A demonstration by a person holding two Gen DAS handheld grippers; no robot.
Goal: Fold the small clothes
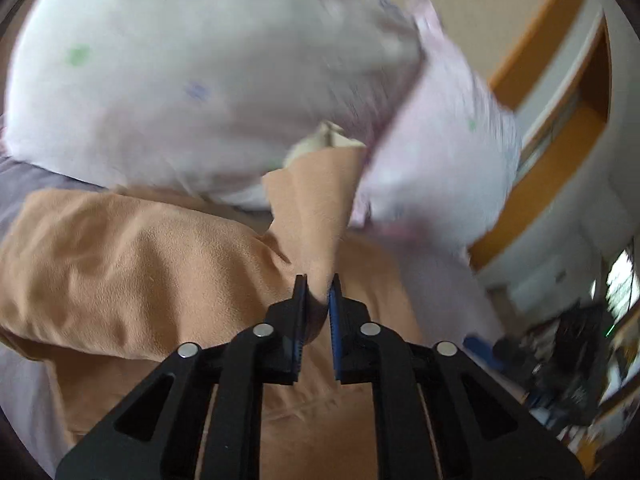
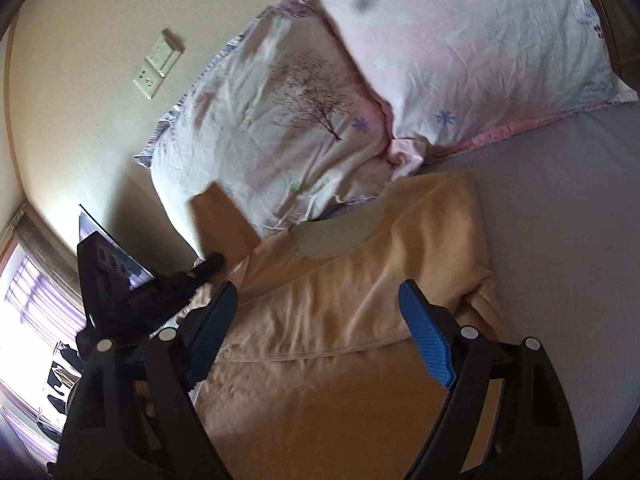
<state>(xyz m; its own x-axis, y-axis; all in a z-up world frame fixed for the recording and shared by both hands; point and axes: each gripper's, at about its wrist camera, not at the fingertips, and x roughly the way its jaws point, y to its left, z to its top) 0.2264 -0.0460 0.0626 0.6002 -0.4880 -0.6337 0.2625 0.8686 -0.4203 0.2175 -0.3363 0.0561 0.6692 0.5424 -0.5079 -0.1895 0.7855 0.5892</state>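
A tan shirt [image 2: 360, 292] lies on the bed, its neckline toward the pillows. My left gripper [image 1: 319, 290] is shut on a sleeve of the tan shirt [image 1: 312, 216] and holds it lifted above the body of the garment. That gripper also shows in the right wrist view [image 2: 210, 264], at the shirt's left side, with the raised sleeve [image 2: 222, 224] above it. My right gripper [image 2: 320, 316] is open and empty, hovering over the middle of the shirt.
Two pale floral pillows [image 2: 280, 120] [image 2: 480, 48] lie at the head of the bed, against a beige wall with a socket [image 2: 148, 80]. Grey sheet [image 2: 560, 220] spreads right of the shirt. A window [image 2: 28, 300] is at the left.
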